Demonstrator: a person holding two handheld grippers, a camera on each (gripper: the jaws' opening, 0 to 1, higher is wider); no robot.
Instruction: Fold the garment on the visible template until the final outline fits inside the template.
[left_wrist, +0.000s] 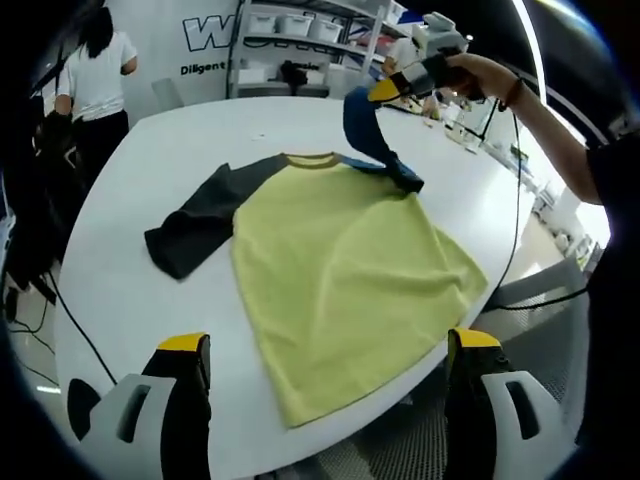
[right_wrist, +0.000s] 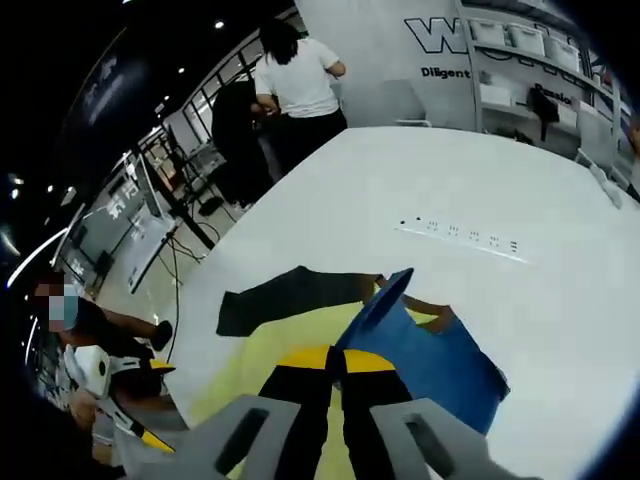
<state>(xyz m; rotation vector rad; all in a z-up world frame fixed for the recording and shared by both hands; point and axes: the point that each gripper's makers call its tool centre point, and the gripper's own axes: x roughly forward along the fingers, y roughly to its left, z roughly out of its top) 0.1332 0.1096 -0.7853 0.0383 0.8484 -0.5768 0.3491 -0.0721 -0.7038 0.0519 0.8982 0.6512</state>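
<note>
While right gripper (right_wrist: 337, 362) pinches blue sleeve (right_wrist: 420, 350), one shirt (left_wrist: 350, 270) on table (left_wrist: 200, 130).

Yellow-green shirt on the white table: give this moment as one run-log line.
yellow-green shirt: flat, unfolded | right gripper: shut on blue sleeve, lifted | left gripper: open, empty | dark grey sleeve: spread

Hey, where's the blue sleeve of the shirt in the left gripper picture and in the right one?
Left gripper view: the blue sleeve is upper centre-right, lifted off the table by the right gripper.
Right gripper view: the blue sleeve is lower centre-right, pinched between that view's own jaws.
Shared landmark: the dark grey sleeve, lying flat on the white table.
</note>
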